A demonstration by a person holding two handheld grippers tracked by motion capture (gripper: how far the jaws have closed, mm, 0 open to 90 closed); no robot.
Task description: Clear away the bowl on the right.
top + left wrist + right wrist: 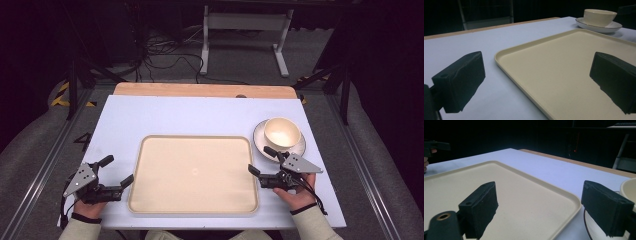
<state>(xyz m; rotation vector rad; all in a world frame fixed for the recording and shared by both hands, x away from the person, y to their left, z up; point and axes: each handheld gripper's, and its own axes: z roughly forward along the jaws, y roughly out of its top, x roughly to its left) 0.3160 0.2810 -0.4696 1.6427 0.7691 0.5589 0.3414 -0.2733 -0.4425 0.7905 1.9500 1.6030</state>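
Observation:
A cream rectangular tray (165,175) lies empty in the middle of the white table. To its right, a cream cup (281,132) stands on a white saucer (260,139) with a dark rim. At the tray's left edge my left gripper (118,170) is open, one jaw over the tray rim (499,58) and one over bare table. My right gripper (261,160) is open at the tray's right edge, just in front of the saucer. One of its jaws hangs over the tray (524,195), the other by the cup (629,188). Nothing sits between either pair of jaws.
The table's wooden far edge (200,90) shows beyond the white cover. Behind it, a white frame stand (245,35) and cables lie on the floor. Metal rails (45,165) run along both sides of the table.

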